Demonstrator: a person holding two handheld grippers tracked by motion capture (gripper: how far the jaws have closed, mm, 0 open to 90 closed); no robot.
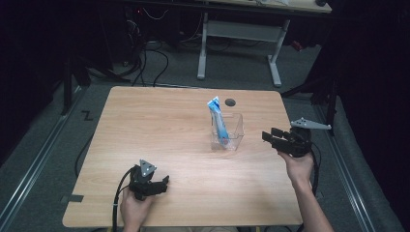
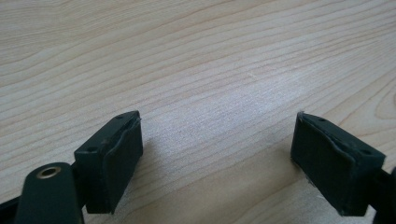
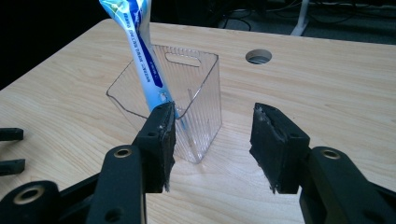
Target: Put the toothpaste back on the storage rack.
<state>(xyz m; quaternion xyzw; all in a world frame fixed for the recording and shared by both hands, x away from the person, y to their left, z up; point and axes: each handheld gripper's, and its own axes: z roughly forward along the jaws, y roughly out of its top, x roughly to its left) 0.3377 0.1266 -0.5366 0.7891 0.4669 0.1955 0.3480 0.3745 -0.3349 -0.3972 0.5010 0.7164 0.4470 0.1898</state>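
High view: table (image 1: pixel 159 125), light wood. A clear bin (image 1: pixel 228 131) stands right of centre, nearer the far edge than the near one. A blue-and-white tube (image 1: pixel 218 122) stands in the bin, leaning toward its left wall, top end above the rim. A round hole (image 1: pixel 230 102) sits in the table just beyond the bin. Right gripper (image 1: pixel 270 138) is near the right edge, level with the bin and just beside it, jaws pointing at it and apart, nothing between them. Left gripper (image 1: pixel 162 182) is near the near edge, left of centre, well apart from the bin.

Left gripper view: jaws wide, bare table between them, nothing held.

Right gripper view: jaws part open, empty. The bin stands just beyond the tips, its near corner between them. The tube rises from the bin behind the left jaw. The hole lies further back.
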